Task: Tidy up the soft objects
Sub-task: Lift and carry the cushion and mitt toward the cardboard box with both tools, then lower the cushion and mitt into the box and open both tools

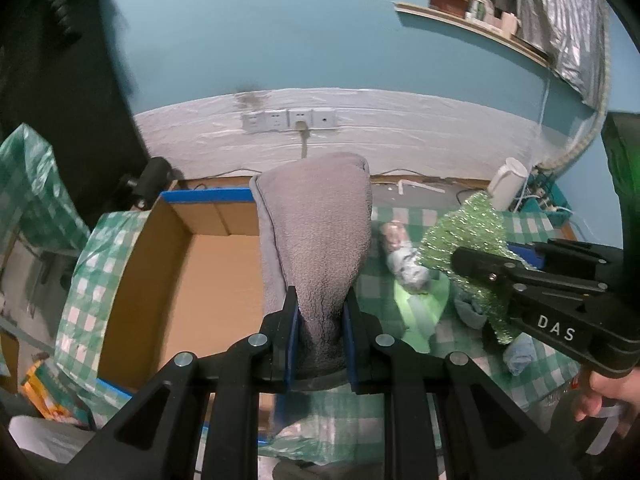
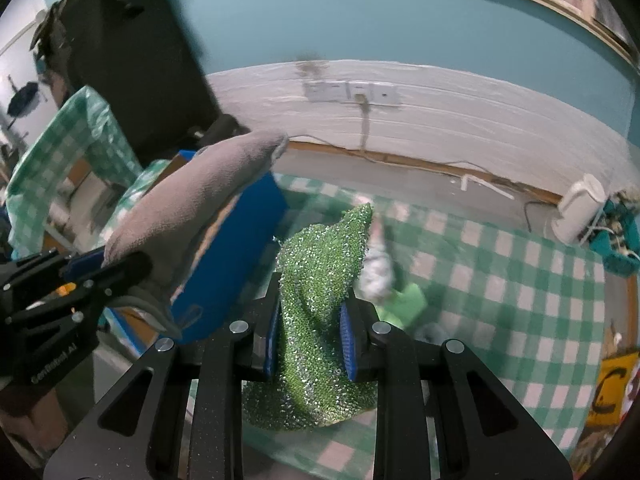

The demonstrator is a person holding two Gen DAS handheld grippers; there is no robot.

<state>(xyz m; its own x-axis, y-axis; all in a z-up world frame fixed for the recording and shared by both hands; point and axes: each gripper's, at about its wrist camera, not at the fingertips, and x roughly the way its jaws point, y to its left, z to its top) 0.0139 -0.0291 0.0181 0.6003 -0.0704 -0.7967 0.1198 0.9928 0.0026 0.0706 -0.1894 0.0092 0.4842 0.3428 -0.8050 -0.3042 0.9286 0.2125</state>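
The left gripper (image 1: 320, 336) is clamped on a grey fleece cloth (image 1: 316, 232), held raised at the edge of the open cardboard box (image 1: 168, 280), probably so it can drop inside. The right gripper (image 2: 310, 336) pinches a glittery green scouring cloth (image 2: 320, 280) above the checked tablecloth (image 2: 500, 280), where more soft bits lie waiting.

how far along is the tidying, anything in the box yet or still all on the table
Done: nothing visible yet; the part of the cardboard box in view looks bare.
In hand: the left tongs are shut on a grey cloth, the right tongs on a glittery green cloth.
Left: a rolled patterned cloth, a light green cloth and blue-grey bundles still lie on the checked tablecloth.
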